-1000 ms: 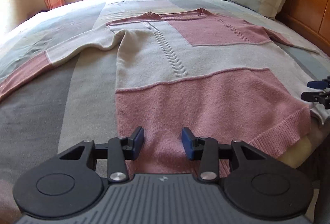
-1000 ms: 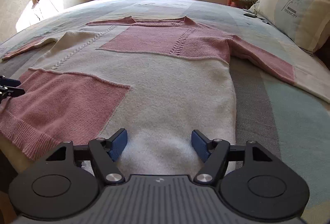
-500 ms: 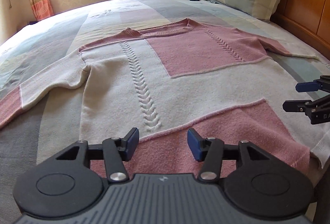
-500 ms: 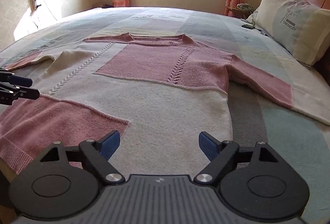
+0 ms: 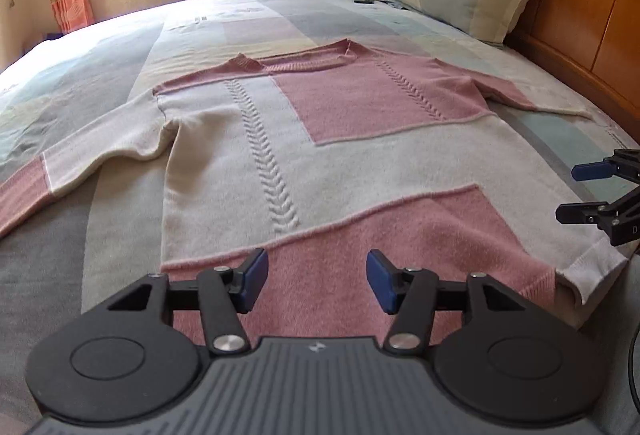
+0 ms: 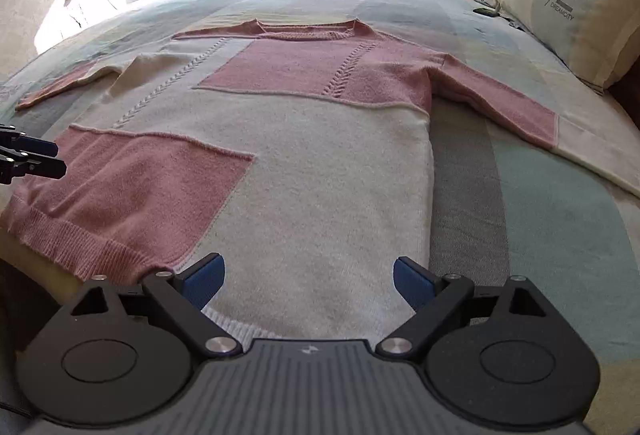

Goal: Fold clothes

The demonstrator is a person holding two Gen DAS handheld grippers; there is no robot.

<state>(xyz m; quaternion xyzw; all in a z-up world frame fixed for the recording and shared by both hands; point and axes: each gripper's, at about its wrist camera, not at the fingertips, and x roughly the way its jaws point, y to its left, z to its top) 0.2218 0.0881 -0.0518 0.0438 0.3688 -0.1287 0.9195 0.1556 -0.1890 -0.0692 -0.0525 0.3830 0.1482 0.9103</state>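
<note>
Left tool: jaws parted, nothing between them; it hangs just above the pink block at the hem end of the sweater, toward the hem's left corner.
Right tool: jaws spread wider, also holding nothing; it hangs over the cream part of the hem, toward the hem's right corner. In the left wrist view it shows at the frame's right edge, beside the hem.
Sweater: a pink-and-cream knit lying flat and face up on the bed, unfolded, both sleeves stretched out to its sides.
Long axis: from the hem nearest both tools straight away to the neckline, which lies at the far end.
Left sleeve: off the sweater's left side, cream with a pink cuff end, nearer the left tool.
Right sleeve: off the sweater's right side toward the pillow, pink with a cream end, nearer the right tool.
Deciding relation: the hem runs crosswise under both tools, one tool near each corner, so each side of the sweater has its own tool.
Stage, as a judgement: the garment lies fully spread with no fold in it; whether a fold would start from hem or sleeves cannot be settled here.
</note>
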